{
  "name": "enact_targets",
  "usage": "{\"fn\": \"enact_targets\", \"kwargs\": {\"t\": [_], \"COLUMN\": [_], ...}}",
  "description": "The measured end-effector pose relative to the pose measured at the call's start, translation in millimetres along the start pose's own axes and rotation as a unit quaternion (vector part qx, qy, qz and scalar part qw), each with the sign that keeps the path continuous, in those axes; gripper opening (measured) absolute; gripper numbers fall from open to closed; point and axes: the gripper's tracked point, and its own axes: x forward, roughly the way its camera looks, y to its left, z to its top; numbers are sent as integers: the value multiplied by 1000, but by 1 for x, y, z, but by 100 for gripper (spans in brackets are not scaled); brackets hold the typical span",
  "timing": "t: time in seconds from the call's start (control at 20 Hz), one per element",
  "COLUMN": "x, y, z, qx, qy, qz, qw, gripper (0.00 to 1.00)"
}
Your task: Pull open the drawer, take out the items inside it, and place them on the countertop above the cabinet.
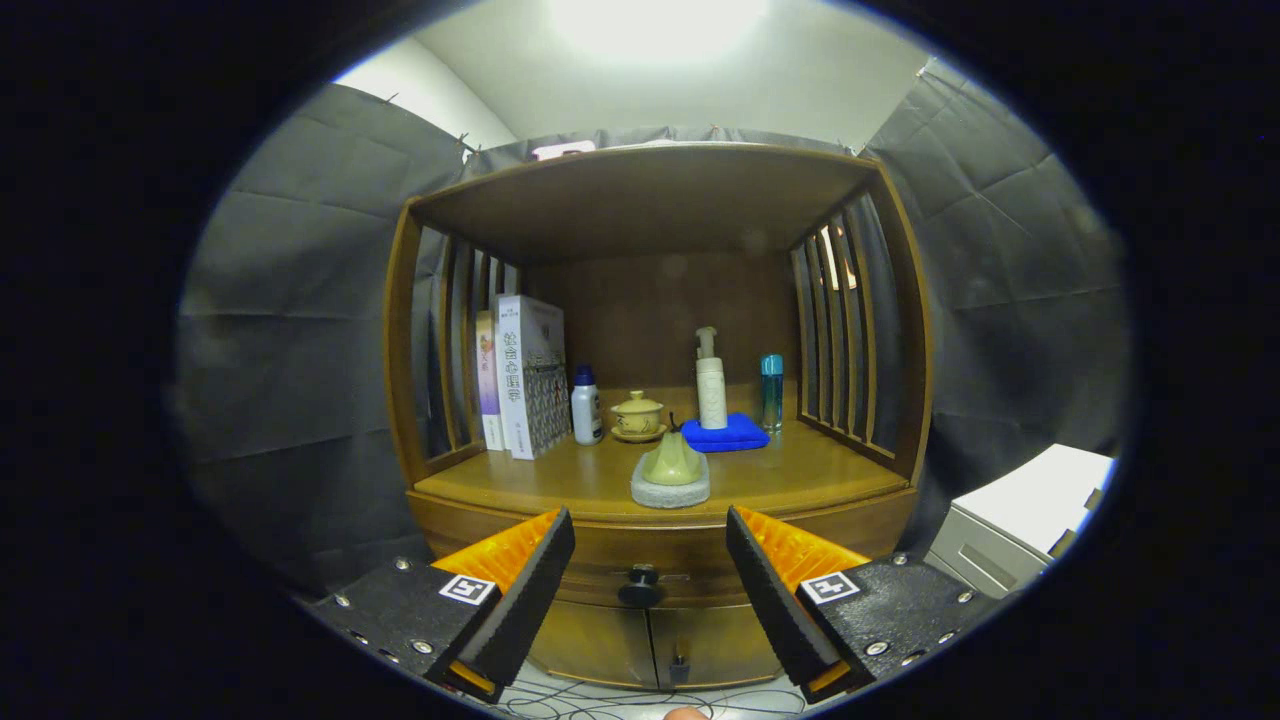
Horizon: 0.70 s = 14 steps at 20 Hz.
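Observation:
A wooden cabinet stands ahead with a closed drawer under its countertop. The drawer's dark round knob lies between my fingertips and a little beyond them. My gripper is open, with nothing between its fingers. The fingers do not touch the drawer front. What is inside the drawer is hidden.
On the countertop stand books, a small white bottle, a lidded teacup, a pump bottle on a blue cloth, a teal bottle, and a green piece on a grey stone near the front edge. Two lower doors sit below the drawer. A white box stands to the right.

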Motion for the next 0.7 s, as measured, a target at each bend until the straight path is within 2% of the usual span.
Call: {"fn": "enact_targets", "kwargs": {"t": [0.7], "x": [-10], "y": [-1], "z": [-11], "qx": [15], "qy": [16], "qz": [2], "qw": [1000], "gripper": [95]}}
